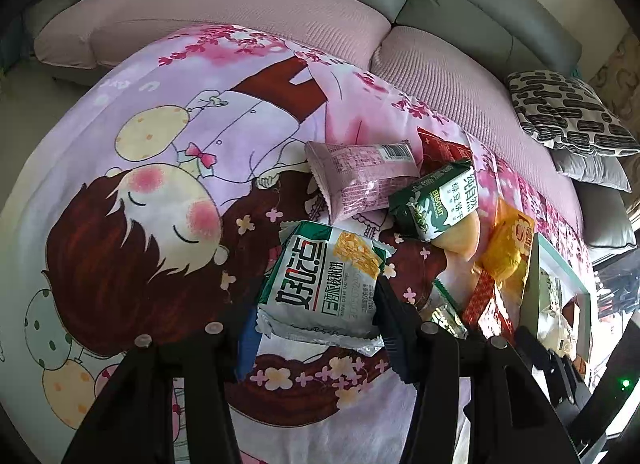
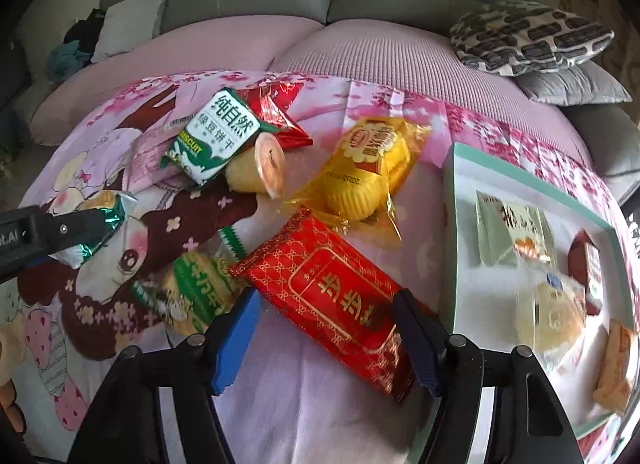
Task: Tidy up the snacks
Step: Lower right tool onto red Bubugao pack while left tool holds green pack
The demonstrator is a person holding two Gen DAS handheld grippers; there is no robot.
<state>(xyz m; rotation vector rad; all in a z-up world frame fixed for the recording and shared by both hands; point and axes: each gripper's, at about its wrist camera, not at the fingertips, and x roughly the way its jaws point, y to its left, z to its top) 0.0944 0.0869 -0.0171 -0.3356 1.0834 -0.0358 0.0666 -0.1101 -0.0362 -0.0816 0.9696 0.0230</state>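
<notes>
My left gripper (image 1: 316, 324) is shut on a green-and-white cake packet (image 1: 324, 284); the packet also shows at the left of the right wrist view (image 2: 102, 223), held by the left fingers (image 2: 68, 225). My right gripper (image 2: 326, 336) is open, its fingers either side of a red patterned packet (image 2: 340, 304) lying on the blanket. A green biscuit packet (image 2: 216, 139), a yellow cake packet (image 2: 370, 167), a round pastry (image 2: 260, 167) and a green clear-wrapped snack (image 2: 196, 292) lie nearby. A pink packet (image 1: 360, 179) lies beyond the left gripper.
A white tray with a teal rim (image 2: 450, 223) sits at the right, holding several wrapped snacks (image 2: 516, 232). Everything rests on a pink cartoon blanket (image 1: 160, 183) over a sofa. Patterned and grey cushions (image 2: 528, 35) lie behind.
</notes>
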